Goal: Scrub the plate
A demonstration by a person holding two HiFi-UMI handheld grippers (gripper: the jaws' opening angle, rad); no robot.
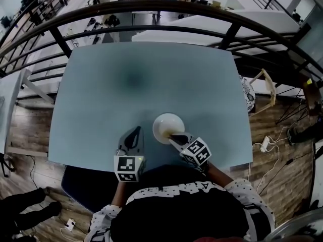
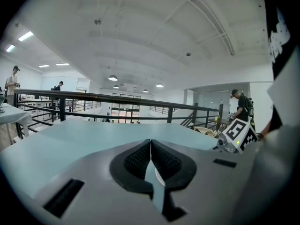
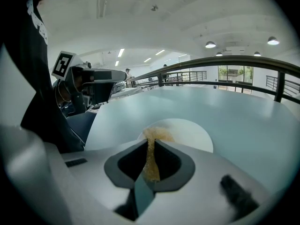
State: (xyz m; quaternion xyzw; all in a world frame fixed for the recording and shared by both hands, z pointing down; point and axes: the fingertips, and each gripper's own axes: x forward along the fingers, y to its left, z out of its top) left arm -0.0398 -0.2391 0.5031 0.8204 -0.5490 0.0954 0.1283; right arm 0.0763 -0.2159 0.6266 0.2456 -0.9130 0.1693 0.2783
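Pale blue-grey tabletop is what we've got in front of us, and on the table [image 1: 126, 84] sits one white plate [image 1: 166, 122], close to the near edge and a bit right of centre. We're holding the right gripper [image 1: 173, 135] over the plate's near rim, and its jaws are pinched tight on a tan scrubber [image 3: 150, 161], a thin fuzzy thing squashed flat between the black pads [image 3: 168, 162]. From the right gripper view the scrubber's free end pokes out past the jaw tips and lies on the near side of the plate, touching it as far as we can tell, while the rest of the plate shows plain white. The left gripper [image 1: 136, 130] is just beside the plate on its left, not touching it, pointing away from us across the table; in the left gripper view its two ribbed pads [image 2: 136, 161] meet at the tip with nothing held between them, only a sliver of table showing through the gap lower down. Whether it rests on the table or hangs just over it we can't tell. Both marker cubes [image 1: 126, 166] sit at our end, by the table's near edge. Beyond the far edge a dark railing [image 1: 151, 6] curves round, and wood floor [image 1: 30, 130] shows off to the left
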